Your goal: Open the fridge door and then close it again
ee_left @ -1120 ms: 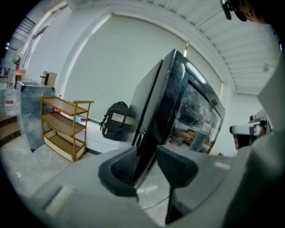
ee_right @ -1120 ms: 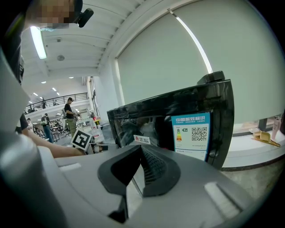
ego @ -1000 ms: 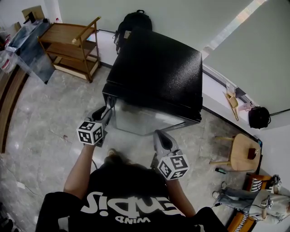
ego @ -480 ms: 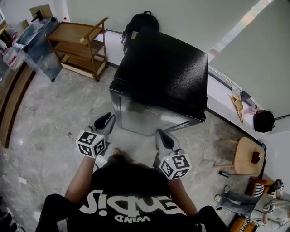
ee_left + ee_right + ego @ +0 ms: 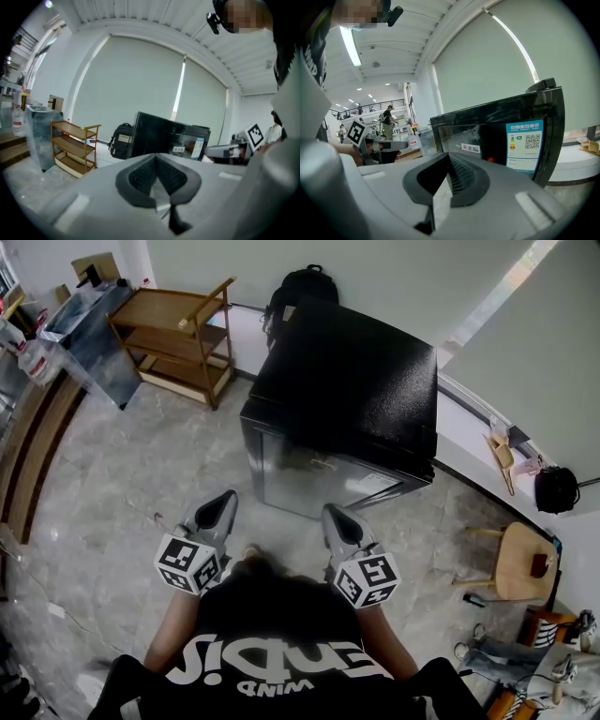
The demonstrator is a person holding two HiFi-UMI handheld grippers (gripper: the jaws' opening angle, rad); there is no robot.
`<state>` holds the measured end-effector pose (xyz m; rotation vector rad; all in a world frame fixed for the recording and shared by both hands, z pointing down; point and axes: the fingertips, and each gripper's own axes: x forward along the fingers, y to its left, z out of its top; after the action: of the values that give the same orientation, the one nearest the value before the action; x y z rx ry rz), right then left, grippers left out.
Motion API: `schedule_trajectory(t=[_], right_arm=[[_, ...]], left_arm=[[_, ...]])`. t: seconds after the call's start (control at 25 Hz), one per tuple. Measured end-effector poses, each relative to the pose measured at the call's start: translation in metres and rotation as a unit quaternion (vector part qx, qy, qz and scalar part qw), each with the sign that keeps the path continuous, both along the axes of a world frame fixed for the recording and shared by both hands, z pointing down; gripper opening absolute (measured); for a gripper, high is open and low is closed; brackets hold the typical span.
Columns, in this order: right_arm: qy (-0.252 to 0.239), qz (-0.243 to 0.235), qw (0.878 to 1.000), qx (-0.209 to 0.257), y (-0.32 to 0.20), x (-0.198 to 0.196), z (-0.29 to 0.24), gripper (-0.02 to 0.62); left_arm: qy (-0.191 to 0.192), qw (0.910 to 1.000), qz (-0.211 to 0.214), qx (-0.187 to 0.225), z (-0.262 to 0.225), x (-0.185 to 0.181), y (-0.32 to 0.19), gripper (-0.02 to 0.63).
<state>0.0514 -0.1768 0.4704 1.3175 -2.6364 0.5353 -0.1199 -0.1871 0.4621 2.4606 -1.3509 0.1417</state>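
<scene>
A small black fridge [image 5: 347,381] stands on the grey floor, its glossy door [image 5: 319,479] facing me and lying flush with the body. Both grippers hover in front of it, apart from the door. My left gripper [image 5: 221,502] is off the door's left side; its jaws have just been closing and now meet with nothing between them [image 5: 155,157]. Held before the door's right half, my right gripper [image 5: 335,517] is also shut and empty [image 5: 449,157]. A blue energy label [image 5: 524,145] shows on the door.
A wooden shelf rack [image 5: 178,329] stands left of the fridge, a black backpack [image 5: 305,287] behind it. A round wooden stool [image 5: 520,563] and a black bag [image 5: 556,488] are at the right. A person's legs [image 5: 506,652] show at the lower right.
My left gripper has drawn back from the fridge's left front corner toward my body and its jaws have come together. The right gripper has pulled back slightly.
</scene>
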Motion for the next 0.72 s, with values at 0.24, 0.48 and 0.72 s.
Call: schedule_trajectory(t=[0.24, 0.48, 0.72], right_arm=[[-0.001, -0.003, 1.0, 0.007, 0.005, -0.002, -0.003, -0.003], [-0.001, -0.005, 1.0, 0.008, 0.008, -0.006, -0.004, -0.003], [-0.003, -0.01, 1.0, 0.007, 0.01, -0.007, -0.001, -0.003]], left_arm=[[-0.008, 0.9997, -0.018, 0.012, -0.005, -0.008, 0.013, 0.0], [-0.016, 0.9995, -0.023, 0.016, -0.006, -0.009, 0.017, 0.0], [-0.012, 0.9994, -0.03, 0.011, -0.004, -0.01, 0.017, 0.0]])
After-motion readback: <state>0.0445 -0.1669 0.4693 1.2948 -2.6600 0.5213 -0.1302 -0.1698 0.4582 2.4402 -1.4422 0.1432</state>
